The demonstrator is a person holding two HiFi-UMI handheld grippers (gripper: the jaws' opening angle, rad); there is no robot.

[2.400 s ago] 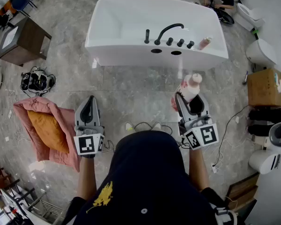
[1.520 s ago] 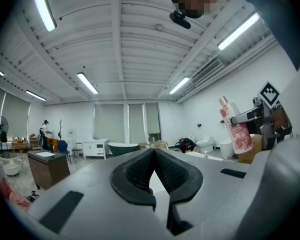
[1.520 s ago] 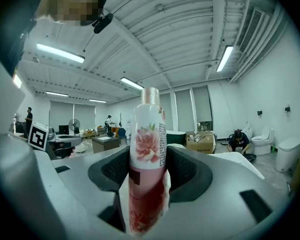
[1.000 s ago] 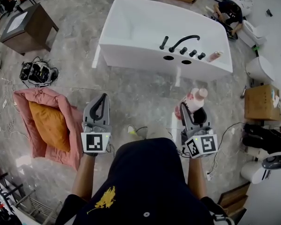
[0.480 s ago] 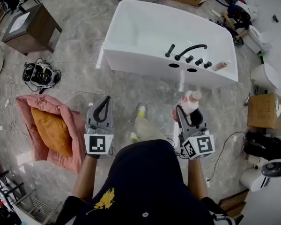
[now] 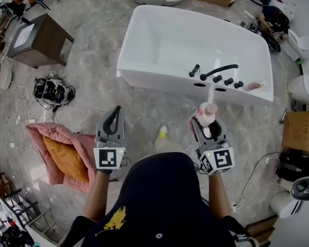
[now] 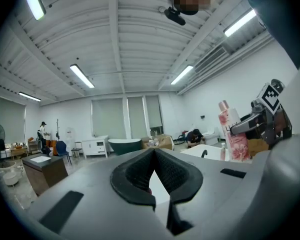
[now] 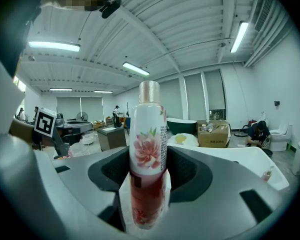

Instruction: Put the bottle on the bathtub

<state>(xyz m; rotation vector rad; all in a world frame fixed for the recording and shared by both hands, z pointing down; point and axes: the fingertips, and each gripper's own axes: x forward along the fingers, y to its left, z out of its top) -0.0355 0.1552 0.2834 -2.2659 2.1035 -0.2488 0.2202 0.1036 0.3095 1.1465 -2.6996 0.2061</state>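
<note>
Bottle of white plastic with pink flowers and a rosy cap [image 6: 206,114]: gripped upright around its lower body by the black ribbed pads of the right gripper [image 6: 205,123], held out ahead over the grey marble floor [image 6: 92,60], near the tub but not yet over it. Left gripper [image 6: 115,113] clenched on nothing, pad tips pressed together, carried level beside the right one.

Changed over the last moments: closer now to the white freestanding bathtub [image 6: 154,77], with its near wall drawn down toward both grippers in the head view and the pink floor cushion with its orange pad [image 6: 62,155] slipped back to the near left. Mid-stride, judging by the one shoe [image 6: 162,133] showing between the arms. Grip on the bottle unaltered, same upright pose.

For the task, then: approach nearly done, placing not begun. Likely landing spot on the flat near rim by the black curved faucet [image 6: 219,70] (already occupied at its right end by a small pinkish bottle [image 6: 254,86] lying down). Worth keeping clear of the knobs [image 6: 228,81] when setting down.
</note>
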